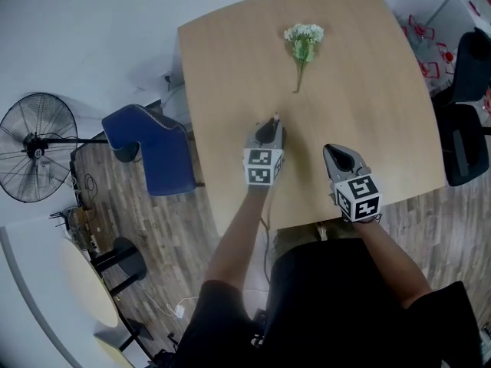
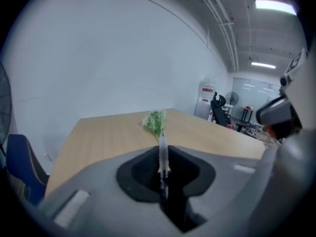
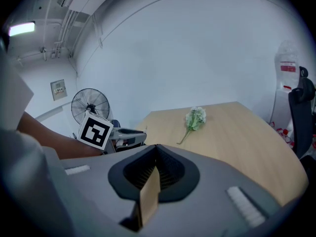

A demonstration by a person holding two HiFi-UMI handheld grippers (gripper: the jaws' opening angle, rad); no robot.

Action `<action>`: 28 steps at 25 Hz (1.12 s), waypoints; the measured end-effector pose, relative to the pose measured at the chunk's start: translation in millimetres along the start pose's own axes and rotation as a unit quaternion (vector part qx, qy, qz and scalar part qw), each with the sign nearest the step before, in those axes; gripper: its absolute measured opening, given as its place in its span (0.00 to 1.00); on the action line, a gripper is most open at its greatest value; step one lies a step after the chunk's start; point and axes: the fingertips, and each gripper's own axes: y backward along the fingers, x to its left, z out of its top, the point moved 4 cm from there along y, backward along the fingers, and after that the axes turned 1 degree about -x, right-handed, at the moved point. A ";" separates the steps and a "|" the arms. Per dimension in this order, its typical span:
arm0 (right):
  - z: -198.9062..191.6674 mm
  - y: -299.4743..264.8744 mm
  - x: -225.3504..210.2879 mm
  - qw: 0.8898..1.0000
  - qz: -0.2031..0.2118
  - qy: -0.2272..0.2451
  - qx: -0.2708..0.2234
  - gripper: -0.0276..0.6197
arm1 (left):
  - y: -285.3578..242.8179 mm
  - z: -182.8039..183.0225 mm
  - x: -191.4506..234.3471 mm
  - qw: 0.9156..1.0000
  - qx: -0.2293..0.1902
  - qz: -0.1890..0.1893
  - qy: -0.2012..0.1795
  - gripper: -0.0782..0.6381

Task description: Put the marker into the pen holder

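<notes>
The left gripper had its jaws clamped on the marker; the right gripper (jaws together, empty) hovered beside it above the desk.

We wear a black top with short sleeves. Our left gripper and right gripper are grey moulded shells with black ribbed pads. Each bears a white cube printed with black square markers, and pale rectangular patches on top.
</notes>
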 end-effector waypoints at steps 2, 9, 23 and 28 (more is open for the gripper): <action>-0.4 -0.6 1.1 1.000 0.005 0.001 0.000 0.05 | 0.0 0.1 0.2 1.000 -0.003 0.002 -0.001 0.19; -5.1 4.8 3.9 1.000 0.008 -0.005 -0.004 0.05 | 0.1 -1.6 -1.6 1.000 -0.007 0.006 -0.010 0.19; 4.1 35.5 8.5 1.000 0.002 0.010 -0.023 0.05 | 61.8 25.3 1.2 0.996 -0.071 0.052 0.026 0.20; 10.8 42.6 39.2 0.999 0.013 0.029 -0.034 0.05 | 124.6 37.6 -7.7 0.992 -0.108 0.060 0.038 0.20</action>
